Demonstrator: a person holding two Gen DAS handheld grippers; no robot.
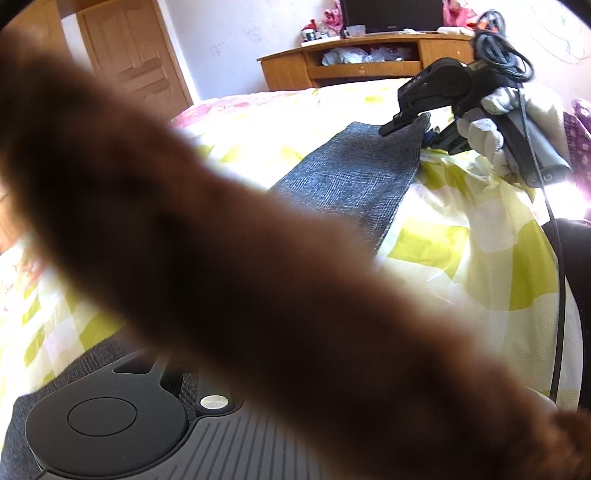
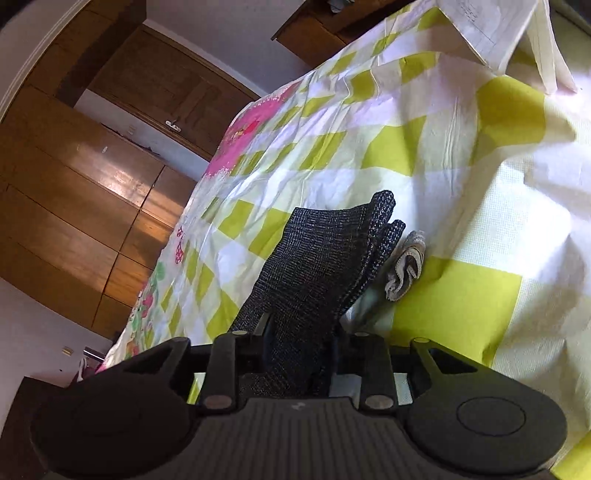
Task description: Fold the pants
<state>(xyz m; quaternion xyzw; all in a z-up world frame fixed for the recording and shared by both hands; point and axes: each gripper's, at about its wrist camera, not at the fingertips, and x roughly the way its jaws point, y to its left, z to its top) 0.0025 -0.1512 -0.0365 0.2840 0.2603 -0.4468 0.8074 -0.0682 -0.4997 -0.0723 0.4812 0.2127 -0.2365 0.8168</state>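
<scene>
The grey checked pants (image 1: pixel 354 173) are stretched over the bed between my two grippers. In the left wrist view my right gripper (image 1: pixel 400 123), held by a gloved hand, is shut on the far end of the pants. A blurred brown shape right at the lens hides most of that view, my left gripper's fingers among them; grey cloth (image 1: pixel 33 410) lies beside its body. In the right wrist view the pants (image 2: pixel 314 266) run up from between my right gripper's fingers (image 2: pixel 295 332), folded in layers, with a pale pocket lining (image 2: pixel 404 266) hanging out.
The bed carries a green, white and pink checked quilt (image 1: pixel 480 236). A wooden TV cabinet (image 1: pixel 365 62) stands behind it, a wooden door (image 1: pixel 129 55) to the left. A black cable (image 1: pixel 557 258) hangs at the right. Wooden wardrobes (image 2: pixel 92 177) and folded white bedding (image 2: pixel 498 33) border the bed.
</scene>
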